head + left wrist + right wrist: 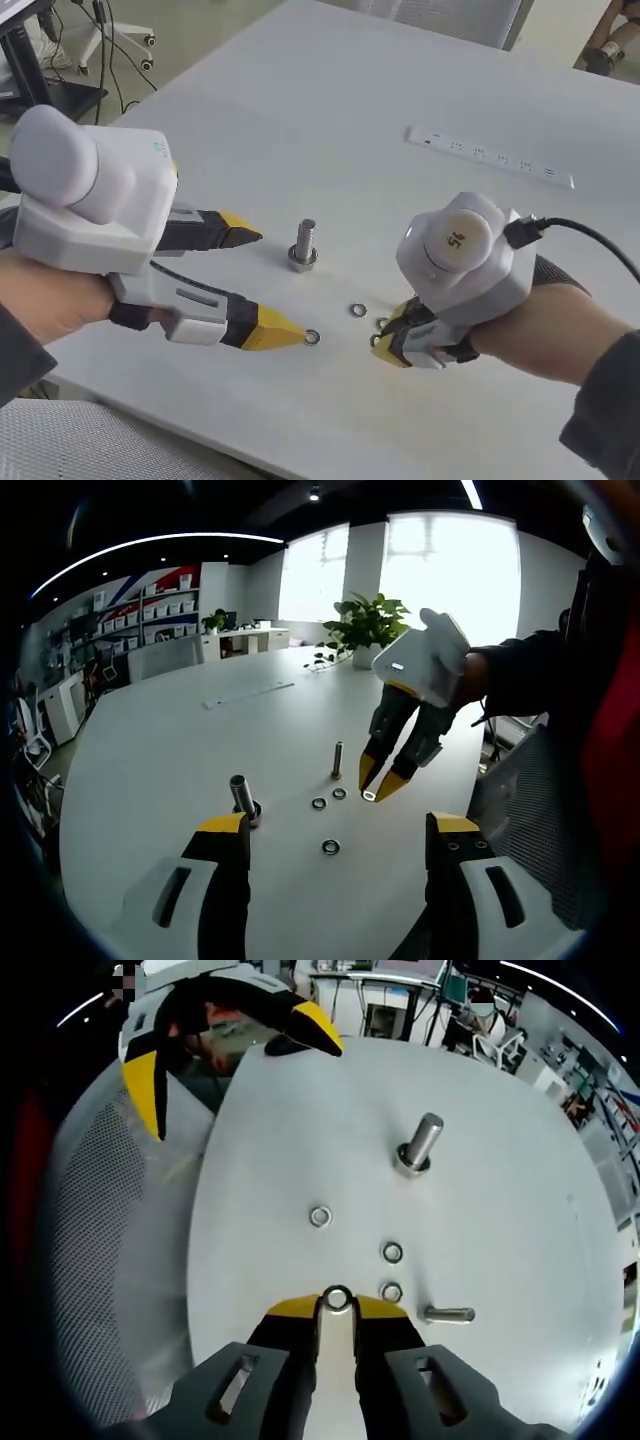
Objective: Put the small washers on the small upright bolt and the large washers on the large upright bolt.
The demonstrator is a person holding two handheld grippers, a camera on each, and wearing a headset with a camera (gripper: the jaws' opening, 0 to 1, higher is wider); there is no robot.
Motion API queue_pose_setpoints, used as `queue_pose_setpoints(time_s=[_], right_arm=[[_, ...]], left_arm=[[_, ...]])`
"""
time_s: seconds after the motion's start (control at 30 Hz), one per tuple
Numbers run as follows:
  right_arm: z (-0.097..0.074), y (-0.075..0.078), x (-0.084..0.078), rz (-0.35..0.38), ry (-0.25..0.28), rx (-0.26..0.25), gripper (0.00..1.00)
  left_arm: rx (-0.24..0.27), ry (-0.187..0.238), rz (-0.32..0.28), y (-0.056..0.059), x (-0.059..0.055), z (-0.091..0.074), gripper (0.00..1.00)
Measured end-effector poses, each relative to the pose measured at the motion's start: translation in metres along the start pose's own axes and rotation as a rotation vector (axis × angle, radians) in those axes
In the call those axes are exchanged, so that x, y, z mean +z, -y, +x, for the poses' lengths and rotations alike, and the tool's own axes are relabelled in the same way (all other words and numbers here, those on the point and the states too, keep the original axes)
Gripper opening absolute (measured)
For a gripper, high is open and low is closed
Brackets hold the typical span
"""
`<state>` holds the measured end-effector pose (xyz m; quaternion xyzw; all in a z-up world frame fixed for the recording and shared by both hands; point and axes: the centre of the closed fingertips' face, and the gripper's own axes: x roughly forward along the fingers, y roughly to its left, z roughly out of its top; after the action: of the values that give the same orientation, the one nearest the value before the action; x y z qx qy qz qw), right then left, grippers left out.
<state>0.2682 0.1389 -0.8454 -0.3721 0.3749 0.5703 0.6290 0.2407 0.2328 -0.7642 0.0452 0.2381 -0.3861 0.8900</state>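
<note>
White table (330, 110) open beyond large bolt (304, 243), left gripper (282, 287) fingers wide, right gripper (338, 1306) fingers pinching washer (329, 1297)

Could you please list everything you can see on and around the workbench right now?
Large bolt: one, grey steel, upright mid-table.
Small bolt: one, grey, upright near two of the loose washers.
Loose washers: three, silver, flat on the table, two by the small bolt and one nearer the left gripper.
Held washer: one, silver, between the right gripper's tips.
Power strip: one, white, far side of the table.
Table: one, white.
Potted plant: one, green, beyond the table's far end.
Left hand-held gripper: white and grey with yellow tips, jaws open.
Right hand-held gripper: same colours, shut on the washer.
</note>
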Motion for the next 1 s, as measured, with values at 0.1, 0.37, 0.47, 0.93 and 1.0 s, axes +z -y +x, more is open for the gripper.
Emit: queue_pose_setpoints(time_s=[0.1,0.37,0.47,0.93,1.0], right_arm=[[-0.008,0.002,-0.001,0.014,0.013,-0.011,0.13],[-0.030,0.012,-0.007,0.045,0.026,-0.052,0.13],[-0.037,0.019,-0.010,0.054,0.023,-0.072,0.13],[-0.058,0.056,-0.005,0.038,0.005,-0.160,0.13],[-0.059,0.059,-0.002,0.026,0.002,-0.162,0.13]], left_arm=[[-0.003,-0.002,0.000,0.001,0.000,0.000,0.71],[-0.007,0.000,0.001,0.001,0.000,0.001,0.71],[-0.010,-0.001,0.002,0.002,0.000,0.002,0.71],[-0.013,0.000,0.001,0.002,0.001,0.004,0.71],[-0.012,-0.001,0.002,0.002,0.001,0.004,0.71]])
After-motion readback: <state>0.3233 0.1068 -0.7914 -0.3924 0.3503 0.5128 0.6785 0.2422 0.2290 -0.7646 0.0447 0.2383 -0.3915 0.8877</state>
